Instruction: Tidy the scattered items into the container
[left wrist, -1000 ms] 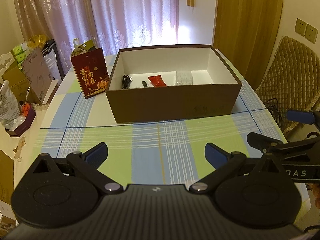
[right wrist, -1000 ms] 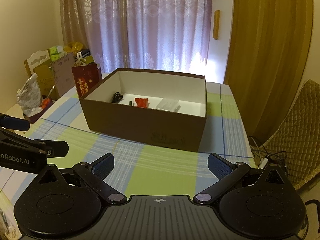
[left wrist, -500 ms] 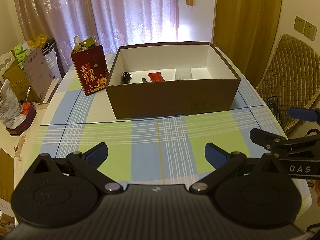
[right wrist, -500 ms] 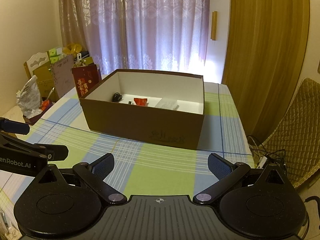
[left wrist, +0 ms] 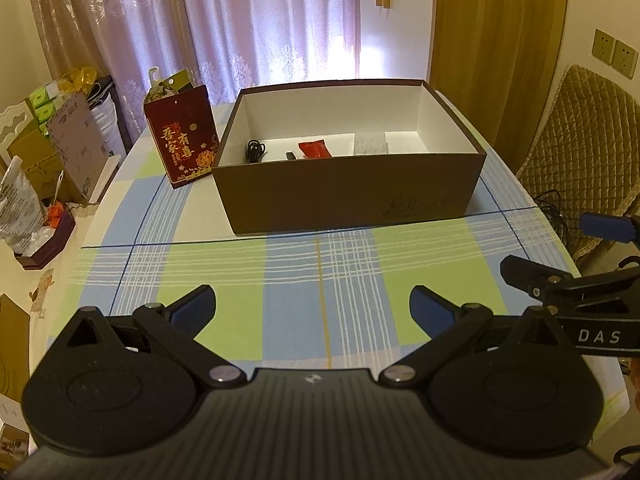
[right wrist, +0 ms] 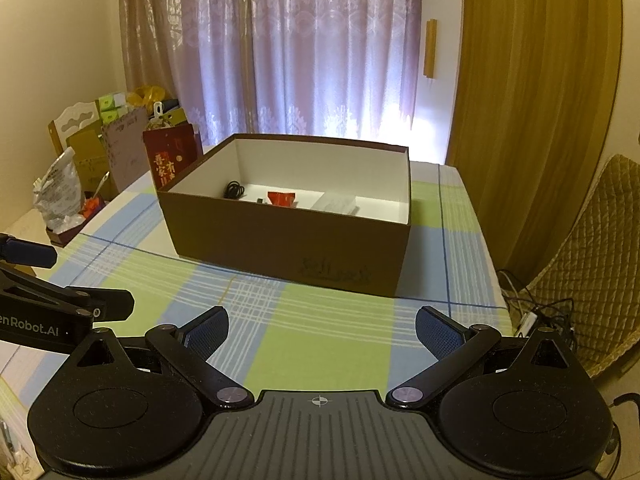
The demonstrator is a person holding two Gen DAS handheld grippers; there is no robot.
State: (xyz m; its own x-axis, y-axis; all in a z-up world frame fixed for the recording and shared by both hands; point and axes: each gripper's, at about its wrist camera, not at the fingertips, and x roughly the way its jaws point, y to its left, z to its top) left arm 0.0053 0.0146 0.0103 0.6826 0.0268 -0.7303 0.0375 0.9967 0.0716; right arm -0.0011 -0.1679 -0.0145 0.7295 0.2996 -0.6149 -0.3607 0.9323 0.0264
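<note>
Brown cardboard box, at frame centre on the checked surface, is being faced by both tongs, spread wide and empty, seemingly because a red packet and a cable are lying inside.

Red gift bag, quilted chair

A home dining room: checked tablecloth, lace curtains, quilted chair, wall sockets.

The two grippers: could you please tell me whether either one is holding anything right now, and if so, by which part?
Nothing is held. The left gripper and right gripper are both open and empty above the checked tablecloth.
</note>
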